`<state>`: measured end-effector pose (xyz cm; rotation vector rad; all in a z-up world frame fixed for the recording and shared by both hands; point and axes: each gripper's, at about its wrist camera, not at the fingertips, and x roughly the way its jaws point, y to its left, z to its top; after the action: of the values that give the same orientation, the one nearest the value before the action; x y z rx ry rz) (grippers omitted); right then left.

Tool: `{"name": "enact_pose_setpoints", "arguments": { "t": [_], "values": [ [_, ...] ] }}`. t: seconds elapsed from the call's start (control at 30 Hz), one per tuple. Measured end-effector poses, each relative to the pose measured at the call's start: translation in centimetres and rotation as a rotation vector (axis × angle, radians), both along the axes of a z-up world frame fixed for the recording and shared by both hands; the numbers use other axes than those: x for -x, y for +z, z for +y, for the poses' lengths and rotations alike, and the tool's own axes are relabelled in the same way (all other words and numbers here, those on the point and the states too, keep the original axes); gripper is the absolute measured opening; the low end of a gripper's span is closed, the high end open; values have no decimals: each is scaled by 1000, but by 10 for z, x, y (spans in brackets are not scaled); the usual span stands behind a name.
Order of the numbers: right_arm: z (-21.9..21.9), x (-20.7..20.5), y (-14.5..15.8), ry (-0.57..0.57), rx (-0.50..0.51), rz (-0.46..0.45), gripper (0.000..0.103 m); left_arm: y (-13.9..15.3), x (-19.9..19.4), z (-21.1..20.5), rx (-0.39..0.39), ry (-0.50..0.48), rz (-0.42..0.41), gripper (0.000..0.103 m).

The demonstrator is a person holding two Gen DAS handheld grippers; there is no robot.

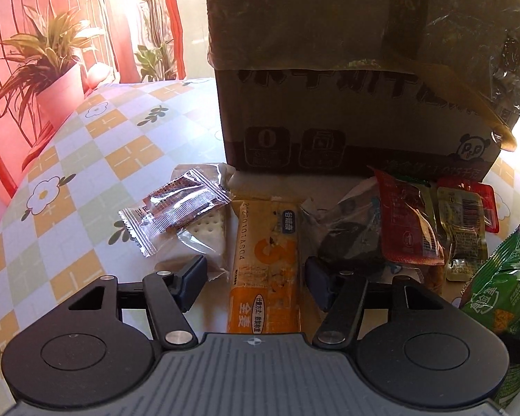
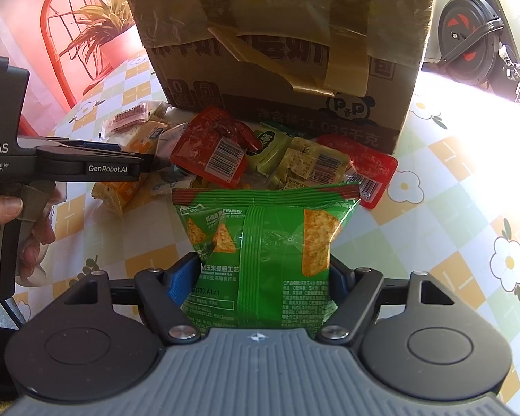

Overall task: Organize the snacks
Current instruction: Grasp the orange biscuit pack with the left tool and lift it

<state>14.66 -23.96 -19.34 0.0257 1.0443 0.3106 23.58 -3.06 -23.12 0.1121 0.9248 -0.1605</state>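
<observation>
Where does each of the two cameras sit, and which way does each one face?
Left wrist: rides the left gripper, facing forward over an orange snack bar toward the cardboard box; its own open fingers show.
Right wrist: rides the right gripper, facing the same box; its fingers clamp a green chip bag, and the left gripper and the person's hand show.
Shared: box, snack pile, green bag, floral tablecloth.

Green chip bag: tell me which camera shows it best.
The right wrist view. There the green chip bag fills the centre, its printed face clear, pinched between the right gripper fingers. The left wrist view catches only a crumpled part of it at the right edge, beside the open left gripper.
</observation>
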Motion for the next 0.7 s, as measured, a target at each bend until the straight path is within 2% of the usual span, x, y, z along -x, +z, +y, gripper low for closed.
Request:
{"name": "enact_pose_setpoints", "arguments": {
  "t": [0.07, 0.1, 0.2, 0.33, 0.7],
  "values": [
    [0, 0, 0, -1, -3, 1, 76, 0, 2, -1, -23, 6, -4, 58],
    [-1, 0, 0, -2, -5, 2, 76, 2, 4, -2, -25, 11, -6, 50],
    [-2, 1, 0, -3, -8, 1, 76, 7, 11, 3, 11, 17, 6, 41],
    [-2, 1, 0, -4, -9, -1, 76, 11, 27, 11, 54, 24, 44, 38],
    [-2, 3, 0, -9, -16, -5, 75, 26, 81, 29, 44, 62, 36, 38]
  ]
}}
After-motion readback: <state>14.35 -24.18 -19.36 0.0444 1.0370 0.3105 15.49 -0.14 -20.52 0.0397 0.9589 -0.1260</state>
